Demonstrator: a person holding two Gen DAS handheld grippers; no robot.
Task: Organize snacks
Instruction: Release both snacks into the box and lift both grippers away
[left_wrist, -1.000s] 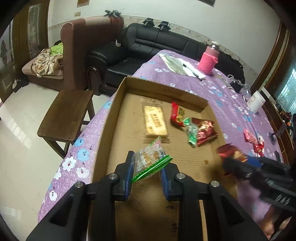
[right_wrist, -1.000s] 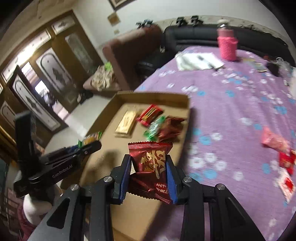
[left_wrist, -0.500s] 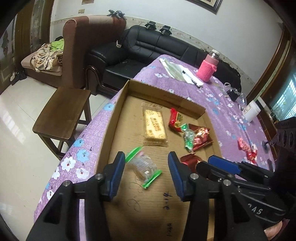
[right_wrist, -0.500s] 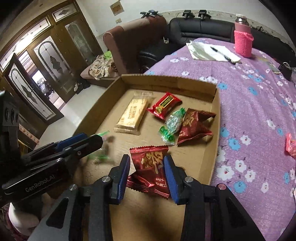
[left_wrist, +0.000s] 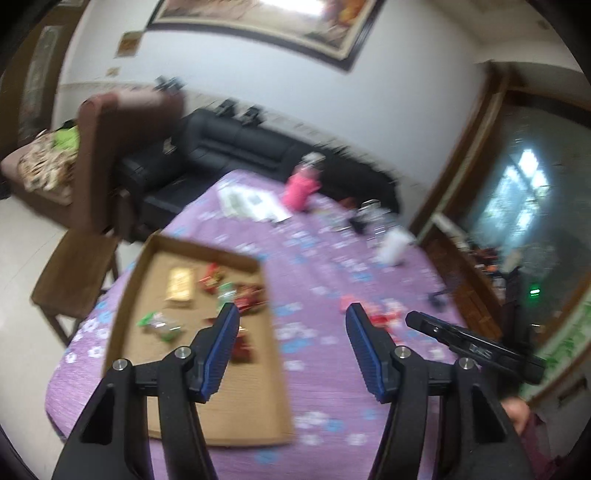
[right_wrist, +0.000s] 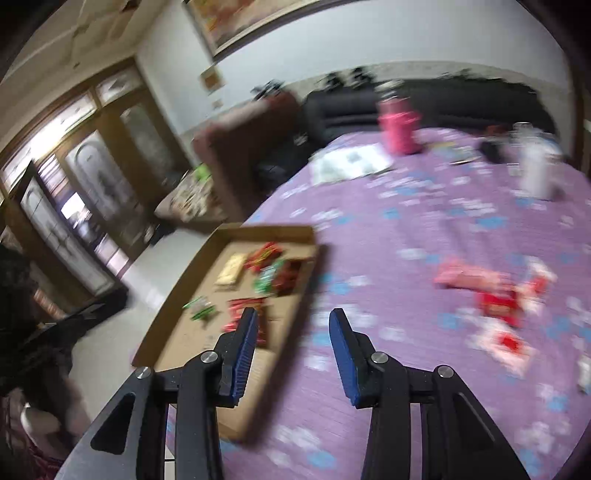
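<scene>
Left gripper (left_wrist: 291, 317): you are holding it above the purple flowered tabletop (left_wrist: 332, 258), its fingers spreading wider, nothing between the blue pads.

Right gripper (right_wrist: 291, 325): you are carrying it over the tabletop edge of the box, fingers standing apart, nothing pinched between them. In the left wrist view its black body is showing at lower right.

Cardboard box (left_wrist: 129, 295): a shallow open tray, lying on the near left part of the tabletop.

Box contents, near to far:
- dark red snack packet (right_wrist: 245, 314), lying flat just behind the right gripper's left finger.
- clear packet with green ends (left_wrist: 160, 325), resting to the left of the red one, apart from it.
- a cluster touching or nearly so: a dark red packet (right_wrist: 290, 278), a green-and-clear packet (right_wrist: 266, 277), a red packet with yellow marks (right_wrist: 264, 254).
- tan wrapped bar (left_wrist: 180, 282), lying lengthwise at the left of that cluster.

Loose snacks (right_wrist: 495, 299): pink, red and white wrappers, scattered on the tabletop well to the right of the box; blur is hiding their count.

Far tabletop: white papers (right_wrist: 351, 162), a pink-sleeved bottle (right_wrist: 399, 129), a white container (right_wrist: 535, 170).

Beyond: a black sofa (left_wrist: 240, 147), a brown armchair (left_wrist: 110, 147).
</scene>
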